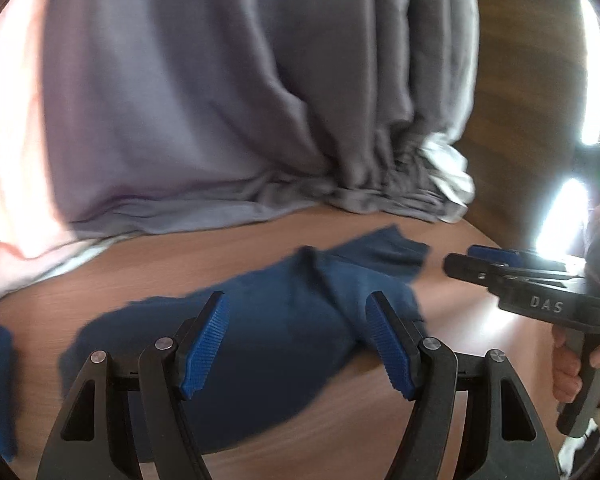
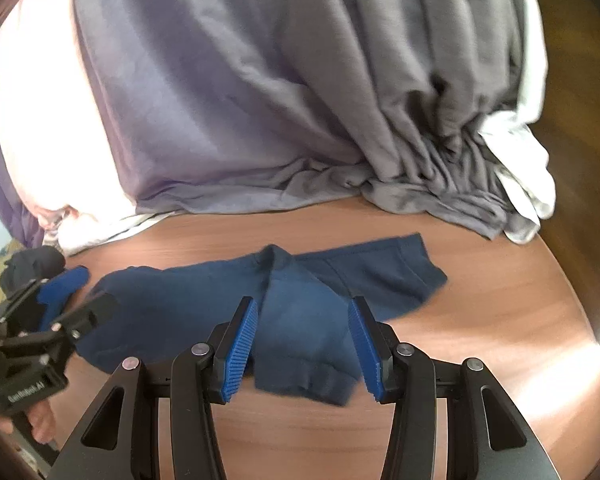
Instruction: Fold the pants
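The dark blue pants [image 2: 284,312] are lying partly folded on the table [image 2: 480,320], just in front of a grey blanket [image 2: 260,100]. Both the left hand-held gripper [image 1: 296,340] and the right hand-held gripper [image 2: 304,344] are being held part-open above them — nothing gripped. A loose fold may be dragged apart if a pad is caught in it; the fabric's near edge is being hidden behind the jaws, and the left view is blurred.

Both cameras ride on hand-held grippers and look forward and downward along their own fingers, from close above the table [image 1: 452,240]. Each faces the blue pants [image 2: 204,300] lying on it, with the grey curtain [image 2: 260,80] behind the pants. The left view sits left of the pants, the right view right of them. Both share the pants, curtain and table, and each catches the other gripper at its edge.
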Motion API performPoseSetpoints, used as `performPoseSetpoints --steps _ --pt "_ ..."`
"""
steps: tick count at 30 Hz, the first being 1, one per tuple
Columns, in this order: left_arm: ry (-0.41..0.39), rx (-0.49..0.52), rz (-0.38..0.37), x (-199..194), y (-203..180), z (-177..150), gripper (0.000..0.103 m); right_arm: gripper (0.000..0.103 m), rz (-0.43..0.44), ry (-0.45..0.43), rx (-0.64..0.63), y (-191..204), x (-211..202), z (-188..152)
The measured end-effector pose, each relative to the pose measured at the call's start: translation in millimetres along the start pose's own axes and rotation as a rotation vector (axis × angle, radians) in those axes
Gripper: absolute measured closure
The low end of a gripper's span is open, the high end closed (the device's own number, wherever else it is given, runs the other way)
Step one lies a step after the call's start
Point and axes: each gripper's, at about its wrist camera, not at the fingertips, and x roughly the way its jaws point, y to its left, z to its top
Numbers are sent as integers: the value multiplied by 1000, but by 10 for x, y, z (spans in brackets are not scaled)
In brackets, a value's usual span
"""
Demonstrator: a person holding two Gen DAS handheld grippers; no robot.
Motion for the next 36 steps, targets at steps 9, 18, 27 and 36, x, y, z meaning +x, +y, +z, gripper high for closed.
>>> performPoseSetpoints --steps 9,18,27,36 --pt "95 158 -105 411 -412 -211 42 56 -14 96 61 -300 128 -412" --pt "163 325 -106 700 -654 -442 48 57 -20 192 21 -403 410 -715" --pt "191 395 -73 869 -719 -541 56 64 -13 212 -17 -365 569 -774" --pt "187 380 -105 894 -720 -432 81 75 -25 199 -29 -330 655 -754"
